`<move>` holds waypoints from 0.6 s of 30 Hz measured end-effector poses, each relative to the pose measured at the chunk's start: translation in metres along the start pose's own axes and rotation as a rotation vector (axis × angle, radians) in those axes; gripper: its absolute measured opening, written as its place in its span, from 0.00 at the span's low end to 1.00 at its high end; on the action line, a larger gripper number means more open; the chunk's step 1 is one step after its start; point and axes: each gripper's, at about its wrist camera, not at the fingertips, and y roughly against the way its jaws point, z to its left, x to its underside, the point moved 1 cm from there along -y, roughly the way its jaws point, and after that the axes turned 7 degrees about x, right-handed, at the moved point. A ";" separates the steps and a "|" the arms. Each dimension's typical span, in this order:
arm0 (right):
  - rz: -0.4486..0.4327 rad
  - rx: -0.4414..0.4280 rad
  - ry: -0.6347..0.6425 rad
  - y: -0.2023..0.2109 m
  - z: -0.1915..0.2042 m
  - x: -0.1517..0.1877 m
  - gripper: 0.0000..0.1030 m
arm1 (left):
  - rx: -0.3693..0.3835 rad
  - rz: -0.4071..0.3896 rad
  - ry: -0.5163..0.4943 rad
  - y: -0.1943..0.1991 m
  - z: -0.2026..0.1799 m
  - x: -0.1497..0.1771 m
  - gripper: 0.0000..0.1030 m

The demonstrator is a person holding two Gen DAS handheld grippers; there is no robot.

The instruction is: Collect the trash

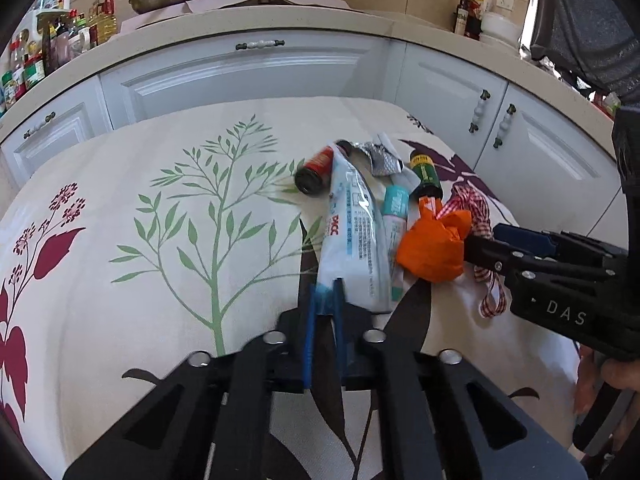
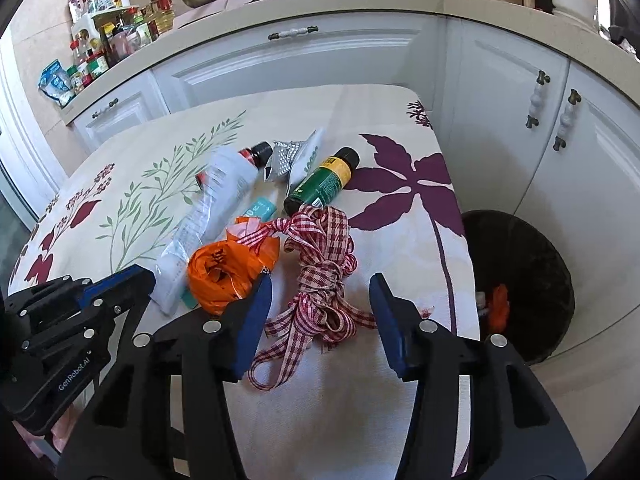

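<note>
A pile of trash lies on the flowered tablecloth (image 1: 120,208). My left gripper (image 1: 324,296) is shut on the near end of a long white plastic package (image 1: 352,232) (image 2: 224,184). Beside it lie a crumpled orange bag (image 1: 432,248) (image 2: 220,276), a teal tube (image 1: 394,204), a red-labelled bottle (image 1: 316,170), a green bottle (image 2: 324,180) and a foil blister pack (image 2: 284,156). My right gripper (image 2: 320,312) stands open, its blue fingers either side of a red checked ribbon (image 2: 324,280); its left finger is next to the orange bag.
A black trash bin (image 2: 532,264) stands on the floor past the table's right edge, with something orange inside. White cabinets (image 1: 248,76) and a counter with bottles and a pan run behind the table. A person's hand (image 1: 620,372) holds the right gripper.
</note>
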 end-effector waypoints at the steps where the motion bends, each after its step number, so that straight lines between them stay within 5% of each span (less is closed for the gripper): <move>1: 0.002 -0.001 0.002 0.000 0.000 0.000 0.39 | 0.000 -0.002 -0.001 0.001 0.000 0.000 0.05; 6: -0.012 0.005 0.001 0.003 0.000 0.001 0.26 | 0.027 -0.009 0.026 0.007 0.003 0.002 0.05; 11: -0.027 0.020 -0.010 0.008 -0.007 0.002 0.23 | 0.041 -0.045 0.052 0.021 0.004 0.002 0.46; 18: -0.045 0.043 -0.030 0.015 -0.022 0.004 0.23 | 0.029 -0.064 0.016 0.017 -0.008 -0.006 0.54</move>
